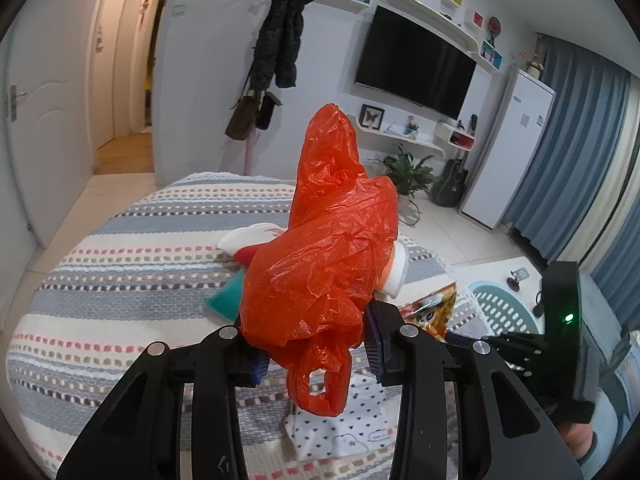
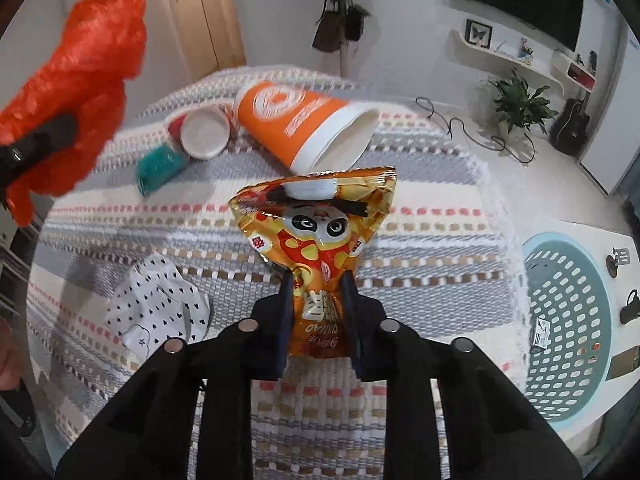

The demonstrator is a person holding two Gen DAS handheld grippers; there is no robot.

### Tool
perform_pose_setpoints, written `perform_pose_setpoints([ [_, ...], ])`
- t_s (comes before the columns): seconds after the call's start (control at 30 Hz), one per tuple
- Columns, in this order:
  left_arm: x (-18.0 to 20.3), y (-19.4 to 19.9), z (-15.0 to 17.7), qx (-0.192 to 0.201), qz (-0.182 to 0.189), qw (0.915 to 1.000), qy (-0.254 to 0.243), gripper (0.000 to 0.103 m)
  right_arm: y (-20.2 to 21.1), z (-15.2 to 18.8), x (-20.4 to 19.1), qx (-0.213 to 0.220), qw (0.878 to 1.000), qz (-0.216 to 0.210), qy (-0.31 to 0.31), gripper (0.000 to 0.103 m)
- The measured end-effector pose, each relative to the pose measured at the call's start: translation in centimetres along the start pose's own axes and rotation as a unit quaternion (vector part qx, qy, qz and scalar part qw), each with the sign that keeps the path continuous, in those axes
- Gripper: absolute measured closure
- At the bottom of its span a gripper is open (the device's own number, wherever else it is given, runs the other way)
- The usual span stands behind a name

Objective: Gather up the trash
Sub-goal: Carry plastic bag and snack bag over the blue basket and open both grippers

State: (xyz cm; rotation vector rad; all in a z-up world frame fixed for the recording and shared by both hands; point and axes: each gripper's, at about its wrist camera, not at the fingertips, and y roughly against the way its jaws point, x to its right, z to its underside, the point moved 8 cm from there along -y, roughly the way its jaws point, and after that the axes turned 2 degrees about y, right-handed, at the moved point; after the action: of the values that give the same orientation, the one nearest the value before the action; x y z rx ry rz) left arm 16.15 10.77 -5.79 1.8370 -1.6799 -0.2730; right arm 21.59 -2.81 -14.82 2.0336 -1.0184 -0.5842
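Gripping an orange plastic bag (image 1: 324, 248) in the left gripper (image 1: 316, 344), the right gripper (image 2: 318, 292) pinches a snack packet (image 2: 320, 240), cups (image 2: 296, 124) still strewn on the bed (image 2: 420, 248)

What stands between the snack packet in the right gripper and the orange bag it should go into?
Nothing visible does. The right gripper grips the snack packet; the orange bag, clamped in the left gripper, hangs crumpled up to its left, with no open mouth showing.

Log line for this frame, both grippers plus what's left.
left gripper: shut on red bag | right gripper: shut on snack packet | left on bed: orange cup
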Motion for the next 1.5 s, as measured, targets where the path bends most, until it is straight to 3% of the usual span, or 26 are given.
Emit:
perform_pose_setpoints([
  [0.17, 2.5, -0.4, -0.9, 0.003, 0.014, 0.9997, -0.018, 0.067, 3.4, -1.4, 2.7, 0.044, 0.999, 0.008, -0.026, 0.083],
  [0.4, 9.2, -1.5, -3.2, 0.014, 0.052, 0.9967, -0.06, 0.067, 8.7, -3.0, 8.3, 0.101, 0.992, 0.036, -0.059, 0.083],
  [0.67, 18.0, -4.9, -3.4, -0.006, 0.097, 0.9903, -0.099, 0.067, 12.5, -1.8, 18.1, 0.134, 0.978, 0.073, -0.14, 0.083],
  [0.87, 24.6, -10.0, -0.6, -0.061, 0.143, 0.9813, -0.113, 0.067, 11.5, 2.4, 25.5, 0.114, 0.964, 0.083, -0.226, 0.083],
  [1.03, 28.0, -14.2, 2.9, -0.119, 0.177, 0.9692, -0.123, 0.065, 9.3, 5.7, 29.0, 0.086, 0.954, 0.089, -0.273, 0.083],
  [1.2, 29.3, -17.4, 7.1, -0.175, 0.185, 0.9584, -0.128, 0.064, 6.5, 9.1, 31.4, 0.039, 0.945, 0.107, -0.306, 0.079],
  [1.37, 29.3, -18.9, 9.4, -0.203, 0.184, 0.9516, -0.139, 0.062, 4.8, 11.4, 32.7, 0.015, 0.937, 0.109, -0.331, 0.073],
  [1.5, 28.9, -19.1, 10.2, -0.213, 0.181, 0.9507, -0.134, 0.05, 4.3, 12.3, 32.7, 0.009, 0.935, 0.107, -0.339, 0.058],
])
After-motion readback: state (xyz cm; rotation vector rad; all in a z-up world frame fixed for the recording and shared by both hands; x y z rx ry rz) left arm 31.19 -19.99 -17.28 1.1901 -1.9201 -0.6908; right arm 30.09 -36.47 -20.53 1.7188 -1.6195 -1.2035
